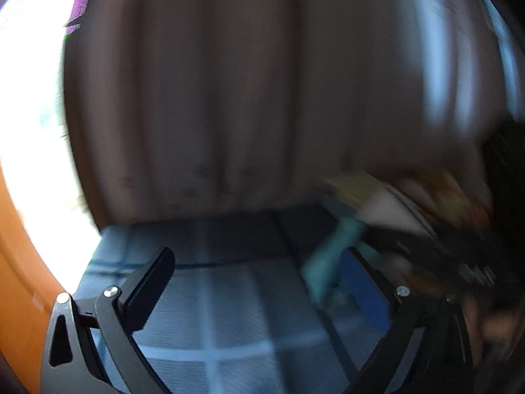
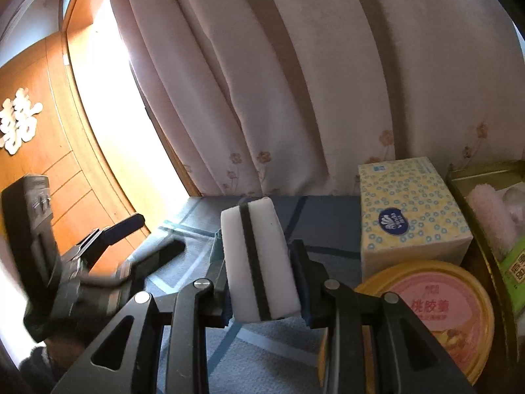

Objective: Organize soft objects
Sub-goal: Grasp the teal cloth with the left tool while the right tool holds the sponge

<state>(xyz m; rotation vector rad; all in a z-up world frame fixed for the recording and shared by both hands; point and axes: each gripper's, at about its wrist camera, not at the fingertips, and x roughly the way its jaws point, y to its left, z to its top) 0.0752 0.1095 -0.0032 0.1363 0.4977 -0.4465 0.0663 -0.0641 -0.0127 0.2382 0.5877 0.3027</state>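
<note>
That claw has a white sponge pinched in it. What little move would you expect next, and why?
Probably a short carry to the right, toward the open tin. The right gripper has its jaws closed on the white sponge, held above the blue cloth. The tin already holds a pink towel, so soft things seem to gather there.

The right gripper (image 2: 262, 282) is clamped on a white sponge (image 2: 259, 262) that points toward twelve o'clock. The left gripper (image 1: 262, 282) stands with jaws wide apart and nothing between them, at nine o'clock of the right.
</note>
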